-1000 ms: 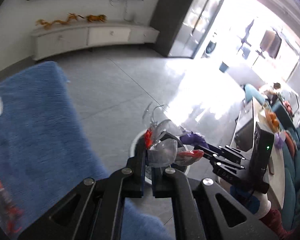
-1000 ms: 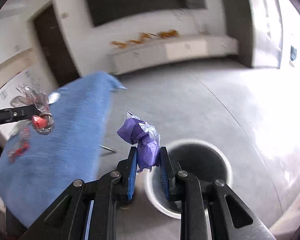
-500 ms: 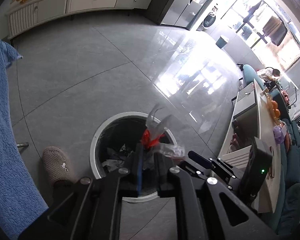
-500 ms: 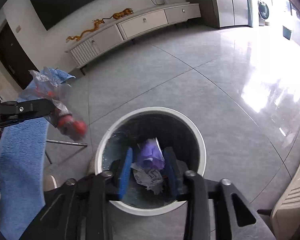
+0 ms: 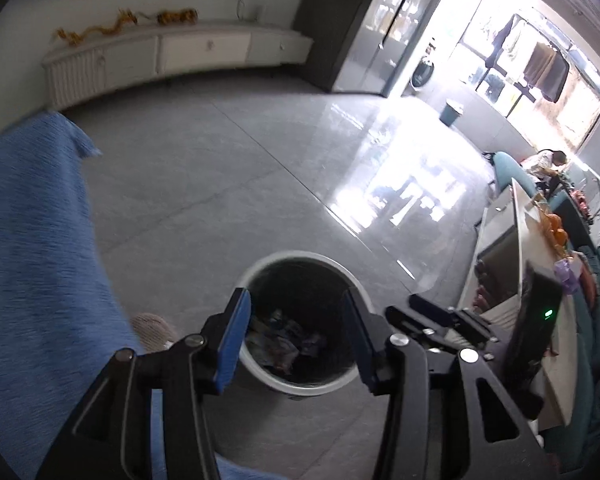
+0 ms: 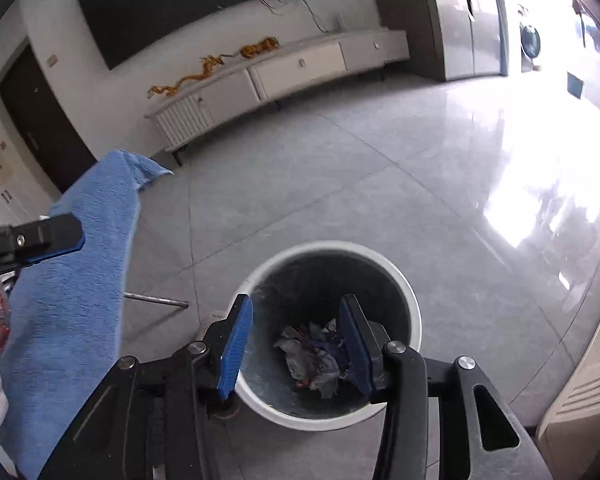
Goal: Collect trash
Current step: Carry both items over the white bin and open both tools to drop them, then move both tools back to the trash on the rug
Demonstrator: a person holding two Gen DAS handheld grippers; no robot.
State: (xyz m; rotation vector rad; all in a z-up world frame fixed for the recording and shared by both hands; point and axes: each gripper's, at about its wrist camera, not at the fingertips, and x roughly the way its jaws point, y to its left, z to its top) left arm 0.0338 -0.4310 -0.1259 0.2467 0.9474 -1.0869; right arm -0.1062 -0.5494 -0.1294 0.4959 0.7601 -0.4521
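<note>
Hovering over the white-rimmed bin (image 6: 413, 320), we hold both tools pointed steeply down at its mouth. Left hand-held gripper (image 5: 296, 338): jaws opening, blue pads apart, nothing between them — released. Right hand-held gripper (image 6: 296, 344): jaws opening too, pads spread, nothing gripped; past them we see only the bin's dark inside.

Trash (image 6: 314, 354) lies crumpled at the bottom of the bin: grey, purple and a bit of red, well below the rim. In the left wrist view the same heap (image 5: 288, 340) shows between the pads, blurred.

Edges: the bin's rim stands just ahead of both sets of fingertips. The blue cloth (image 6: 72, 280) covers a raised surface on the left of both views, its far corner hanging over the floor; the left tool's tip appears in front of it in the right wrist view. A thin metal bar (image 6: 156, 301) runs out from under the cloth toward the bin. A beige slipper (image 5: 153, 330) sits on the floor between the cloth and the bin, near the rim.

Open room: grey tiled floor (image 6: 380, 184) spreads wide beyond the bin up to the low white cabinet (image 6: 284, 76) along the far wall. Right of the bin, a pale piece of furniture (image 6: 580, 400) closes that side; strong glare on the tiles there.
</note>
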